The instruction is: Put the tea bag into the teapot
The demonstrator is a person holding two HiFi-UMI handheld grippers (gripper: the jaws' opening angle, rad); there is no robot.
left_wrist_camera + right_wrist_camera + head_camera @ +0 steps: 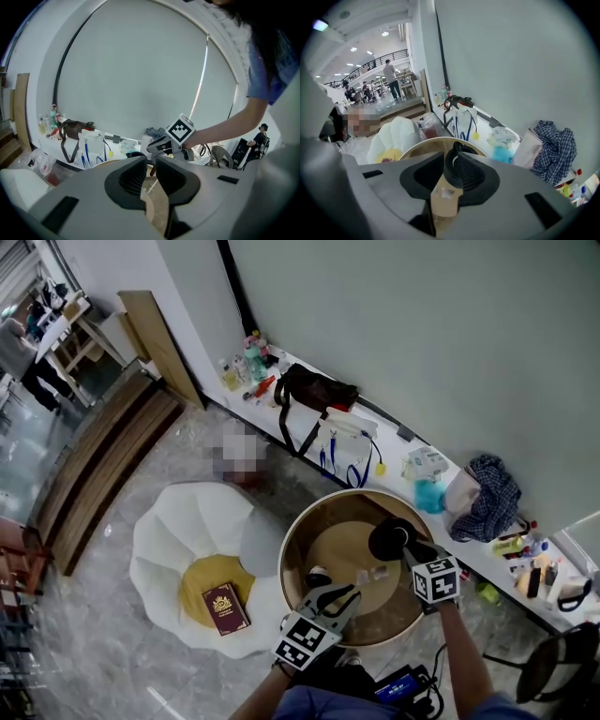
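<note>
Down in the lower middle of the head view, a black teapot [389, 538] stood on a round wooden counter [291, 540] with a raised rim. The tea bag [375, 573], a small pale packet, lay flat on the wood just below the teapot, outside it. The right gripper [449, 171] hung above that spot with its jaws wide apart and nothing pressed between them. In its own view the tea bag showed low in the gap and the teapot higher up beyond the fingertips. The left gripper [151, 171] sat at the lower left of the counter with its jaws drawn close, leaving only a narrow slit. A thin pale line crossed that slit, too fine to identify, and no thing was seen clamped there. Left of the counter lay a white flower-shaped cushion [169, 540] with a maroon booklet [225, 608] on its yellow centre. Along the wall, a white ledge [394, 442] carried a black bag [314, 390] and a plaid cloth [492, 493].
</note>
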